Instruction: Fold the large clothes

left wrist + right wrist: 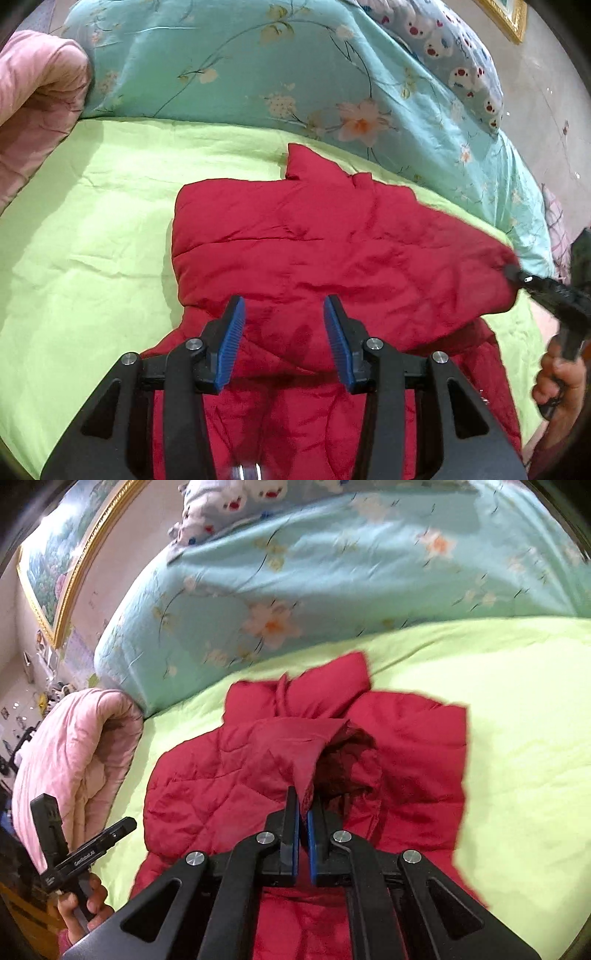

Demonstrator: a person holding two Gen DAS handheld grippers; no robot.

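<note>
A red quilted jacket (332, 251) lies partly folded on the light green bedsheet (92, 221). My left gripper (283, 306) is open and empty, hovering just above the jacket's near part. My right gripper (303, 805) is shut on a pinched edge of the red jacket (258, 760) and lifts that flap off the rest. In the left wrist view the right gripper (517, 275) shows at the far right, holding the jacket's right corner. In the right wrist view the left gripper (125, 825) shows at the lower left, held in a hand.
A folded turquoise floral quilt (258, 66) lies along the far side of the bed, with a blue patterned pillow (454, 55) behind it. A rolled pink blanket (33, 99) lies at one end. A gold-framed picture (55, 557) hangs on the wall.
</note>
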